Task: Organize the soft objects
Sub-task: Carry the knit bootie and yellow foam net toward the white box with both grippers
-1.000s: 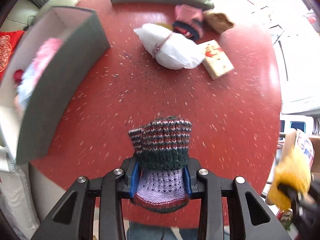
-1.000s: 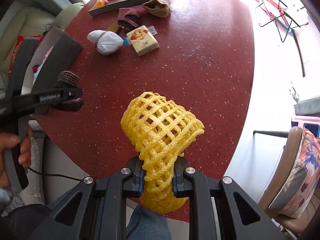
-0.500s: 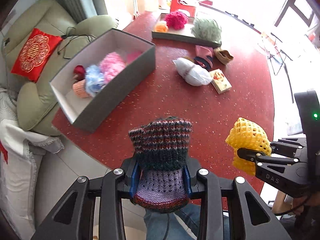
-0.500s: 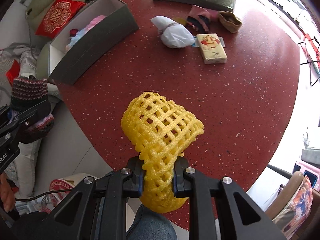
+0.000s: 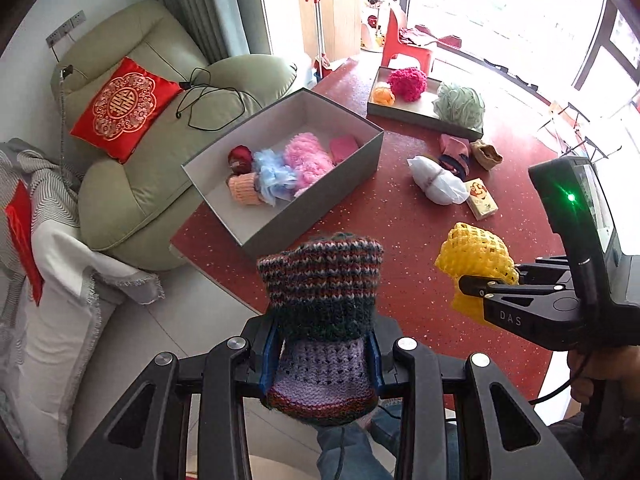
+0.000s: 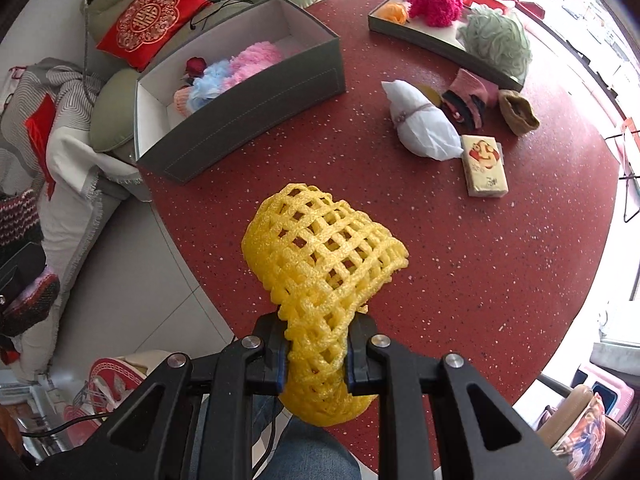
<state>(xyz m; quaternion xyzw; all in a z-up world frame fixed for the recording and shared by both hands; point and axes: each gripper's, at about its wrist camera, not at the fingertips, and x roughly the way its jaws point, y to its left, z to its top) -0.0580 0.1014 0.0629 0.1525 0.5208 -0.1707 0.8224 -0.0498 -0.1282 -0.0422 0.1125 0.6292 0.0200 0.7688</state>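
Above the near edge of the speckled red counter [image 6: 500, 240], both tools are raised, each clamped on a soft item.

On the far left of the counter sits an open grey rectangular box [image 6: 256, 92] holding fluffy pink, pale blue and peach pieces; far right of it lies a shallow grey tray [image 6: 436, 42] with a magenta pompom, an orange piece and a sage-green mesh puff. Between them and the tools rest a tied white cloth bundle [image 6: 424, 128], a small printed tissue packet [image 6: 484, 166], a folded pink-and-navy knit and a tan knit pouch. The left tool [image 5: 322, 354] grips a striped knitted woollen cuff [image 5: 320, 280], held off the counter's near-left edge. The right tool [image 6: 316, 354] pinches a yellow foam mesh sleeve [image 6: 324, 264] above the near counter.
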